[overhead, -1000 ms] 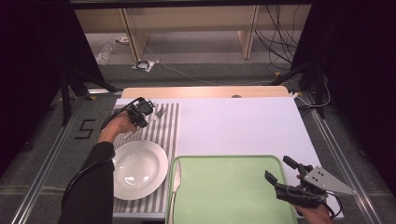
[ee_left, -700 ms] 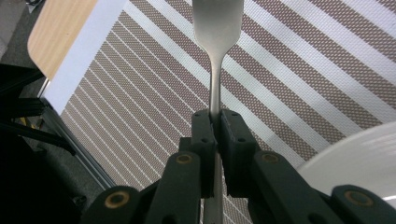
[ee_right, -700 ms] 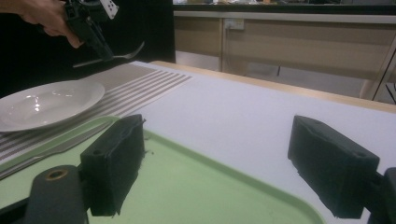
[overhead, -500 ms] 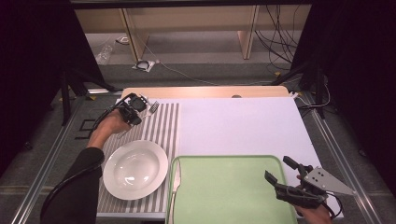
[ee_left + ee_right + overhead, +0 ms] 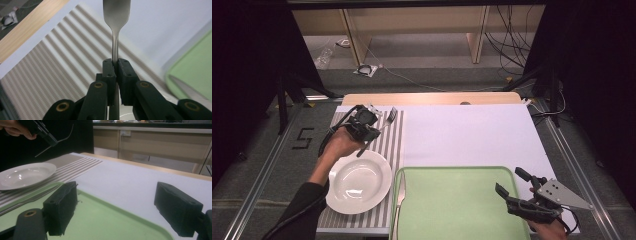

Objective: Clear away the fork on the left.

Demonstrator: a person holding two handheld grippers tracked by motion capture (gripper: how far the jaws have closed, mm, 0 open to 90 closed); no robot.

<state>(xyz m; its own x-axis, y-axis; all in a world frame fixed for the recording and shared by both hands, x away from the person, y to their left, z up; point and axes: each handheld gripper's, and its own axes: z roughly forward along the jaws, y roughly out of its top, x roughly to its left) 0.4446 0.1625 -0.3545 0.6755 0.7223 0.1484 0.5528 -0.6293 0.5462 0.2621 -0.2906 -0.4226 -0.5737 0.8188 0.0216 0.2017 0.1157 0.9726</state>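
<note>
Nearest, the right gripper [image 5: 523, 201] hangs with jaws apart over the green tray [image 5: 462, 200]. Beyond the tray, past the white plate [image 5: 358, 181], the left gripper [image 5: 373, 126] pinches a fork [image 5: 116, 30] by its thin neck above the striped placemat [image 5: 394, 140]; it may pivot or slip.

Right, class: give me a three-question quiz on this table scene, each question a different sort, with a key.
1. True or false: the left tongs are shut on the fork.
2. Which object lies at the left edge of the green tray? A) spoon B) knife C) cup
3. Fill in: the white plate rests on the ______ placemat.

Key:
1. True; the fork's handle is clamped between the jaws.
2. B
3. striped
</note>
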